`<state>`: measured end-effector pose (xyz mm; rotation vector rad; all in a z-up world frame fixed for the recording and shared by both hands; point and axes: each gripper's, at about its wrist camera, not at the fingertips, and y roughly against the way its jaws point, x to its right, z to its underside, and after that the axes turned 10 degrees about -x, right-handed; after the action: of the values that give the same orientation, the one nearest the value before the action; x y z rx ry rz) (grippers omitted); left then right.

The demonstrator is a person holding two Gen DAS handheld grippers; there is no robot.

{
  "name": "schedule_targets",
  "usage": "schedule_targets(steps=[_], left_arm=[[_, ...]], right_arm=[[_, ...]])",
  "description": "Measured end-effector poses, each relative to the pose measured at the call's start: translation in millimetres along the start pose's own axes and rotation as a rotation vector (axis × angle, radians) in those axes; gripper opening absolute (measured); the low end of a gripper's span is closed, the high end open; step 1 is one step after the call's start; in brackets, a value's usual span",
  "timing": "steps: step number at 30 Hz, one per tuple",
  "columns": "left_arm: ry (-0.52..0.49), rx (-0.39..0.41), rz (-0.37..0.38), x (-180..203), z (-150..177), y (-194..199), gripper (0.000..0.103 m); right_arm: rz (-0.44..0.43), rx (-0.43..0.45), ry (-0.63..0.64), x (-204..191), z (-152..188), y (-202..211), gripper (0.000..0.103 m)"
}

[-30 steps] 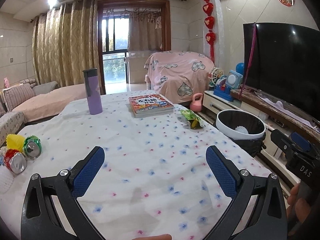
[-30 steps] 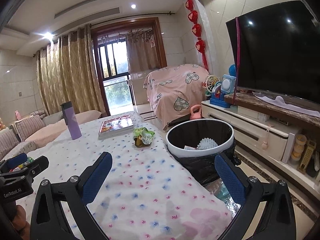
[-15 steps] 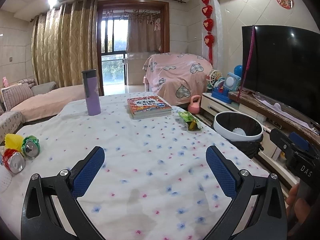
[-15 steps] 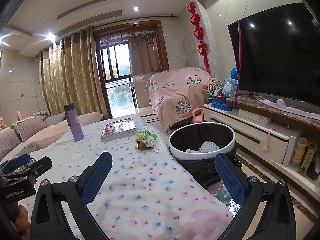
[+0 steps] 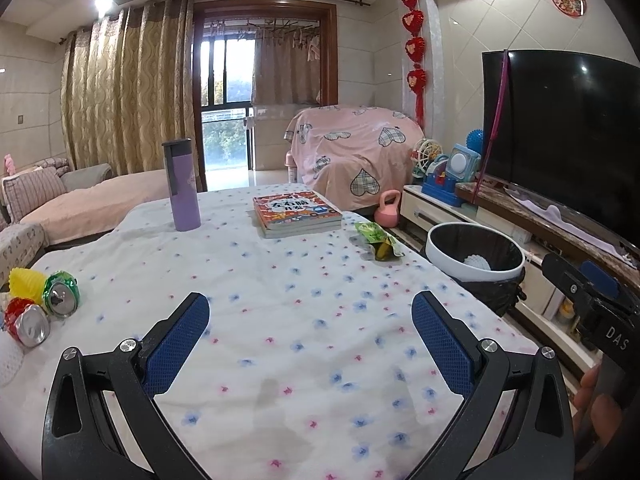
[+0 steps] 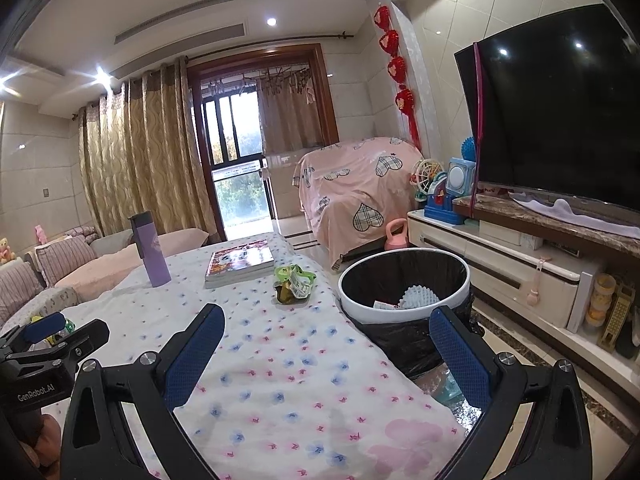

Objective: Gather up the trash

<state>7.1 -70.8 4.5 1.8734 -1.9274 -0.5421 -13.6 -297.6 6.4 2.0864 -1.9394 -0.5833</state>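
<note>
A: What are the two grippers doing?

B: The left gripper [image 5: 308, 316] hangs over the white tablecloth with small blue and pink flowers [image 5: 280, 280], its blue-padded jaws spread wide with nothing between them. The right gripper [image 6: 326, 336] is the same, wide apart and empty, poised over the table's right edge.

A: And the trash?

B: A crumpled green and yellow snack wrapper [image 5: 378, 238] lies on the cloth near the right edge, just beyond the stack of colourful flat books [image 5: 296, 216]. At the far left edge sit a crushed green drink can [image 5: 60, 294] and a crushed red drink can [image 5: 28, 322], touching each other, with a yellow ribbed foam sleeve [image 5: 24, 280] just behind them.

A: Where is the bin?

B: The round white-rimmed bin with a black liner [image 6: 404, 280] stands on the floor beside the table's right edge, close to the wrapper. A white ribbed foam net [image 6: 420, 298] already lies inside it.

A: Anything else on the table?

B: A tall purple tumbler with a dark lid [image 5: 182, 186], upright, left of the books
</note>
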Motion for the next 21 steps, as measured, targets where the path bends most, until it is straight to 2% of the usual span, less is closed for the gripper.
schedule_targets(steps=[21], left_arm=[[0.000, -0.008, 0.008, 1.5, -1.0, -4.5, 0.103]], right_arm=[[-0.001, 0.003, 0.001, -2.3, -2.8, 2.3, 0.103]])
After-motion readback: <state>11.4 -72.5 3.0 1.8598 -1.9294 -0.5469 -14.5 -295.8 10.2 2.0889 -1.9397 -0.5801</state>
